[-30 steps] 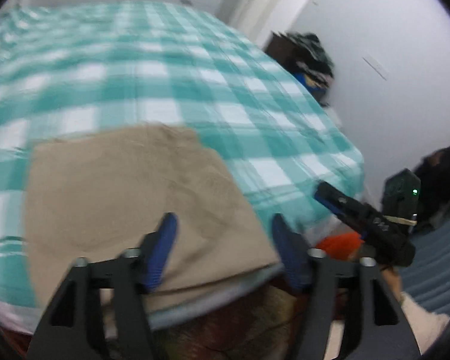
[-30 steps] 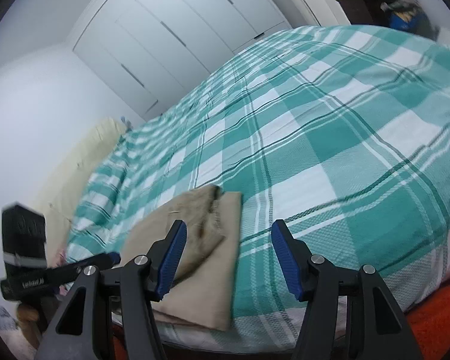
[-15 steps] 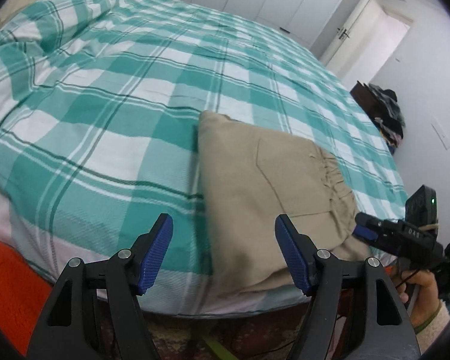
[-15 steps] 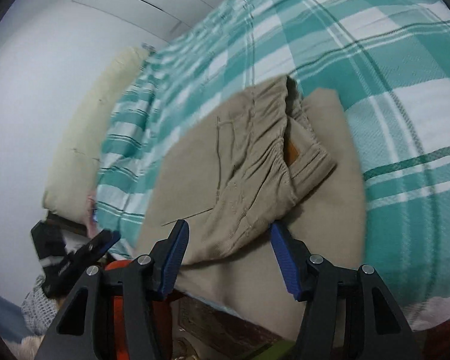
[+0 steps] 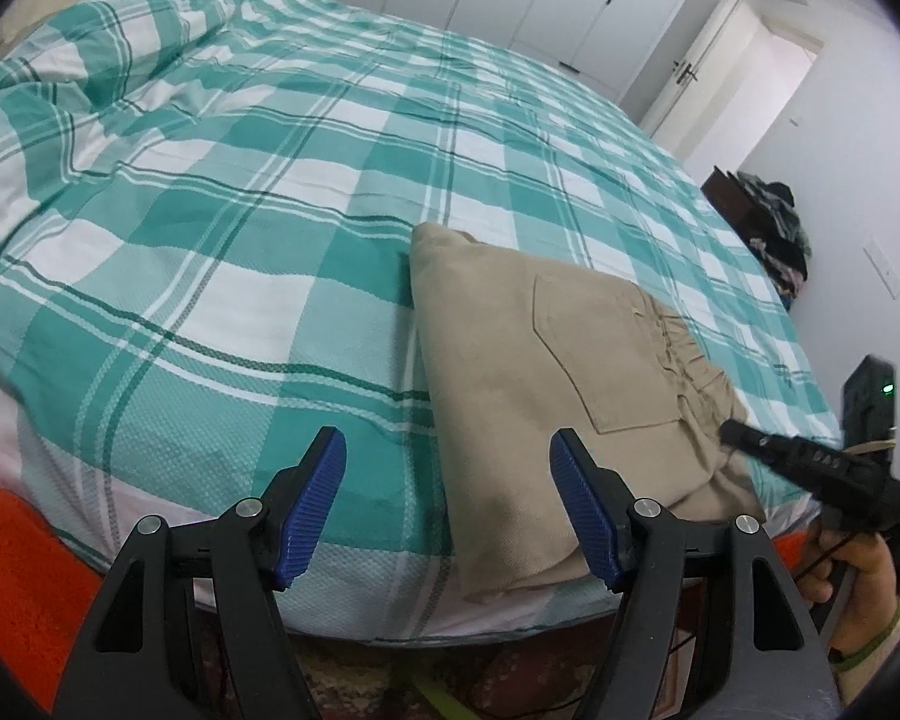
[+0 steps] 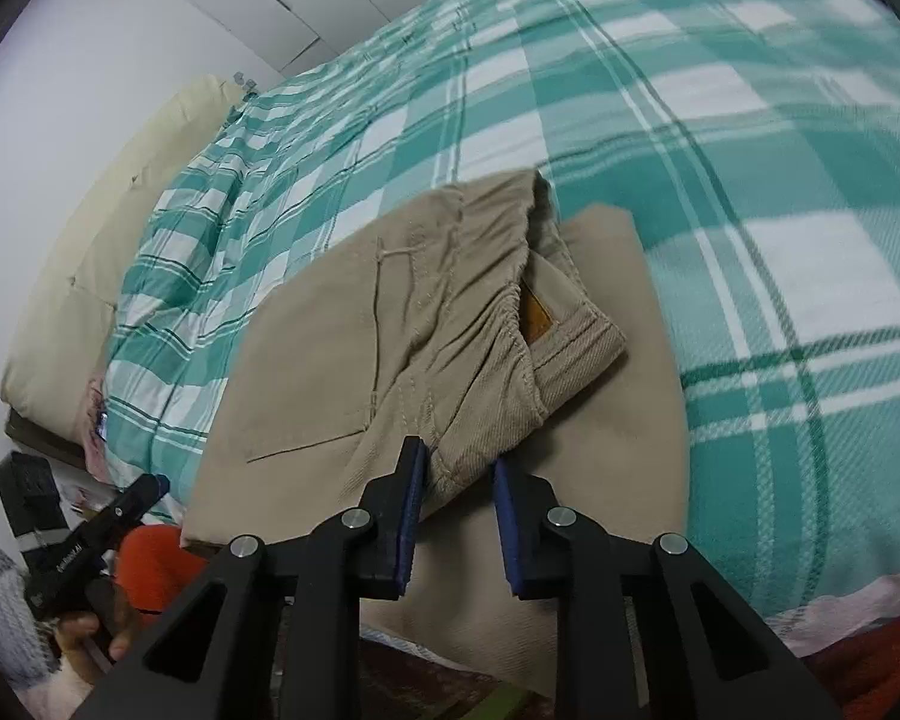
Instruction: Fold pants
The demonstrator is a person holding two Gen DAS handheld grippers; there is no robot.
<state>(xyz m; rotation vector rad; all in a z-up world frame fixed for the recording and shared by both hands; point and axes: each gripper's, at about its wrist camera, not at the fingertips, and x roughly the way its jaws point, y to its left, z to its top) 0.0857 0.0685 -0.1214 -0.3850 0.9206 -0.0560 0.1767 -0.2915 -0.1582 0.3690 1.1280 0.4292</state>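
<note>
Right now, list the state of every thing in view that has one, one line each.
Pants: folded, lying flat at the bed's near edge, waistband end on top.
Right gripper: fingers closing, a corner of the waistband between them.
Left gripper: open, nothing held, its right finger over the pants' near edge.
Checked bedspread: spread over the bed, rumpled at the far left.
Door: cannot tell whether shut.

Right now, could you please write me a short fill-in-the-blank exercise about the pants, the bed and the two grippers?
1. The folded pants are ____ in colour.
2. The bedspread has a white and ____ check.
3. The right gripper is closing on the pants' ____ end.
4. The left gripper holds ____.

Missing words: beige; green; waistband; nothing
</note>
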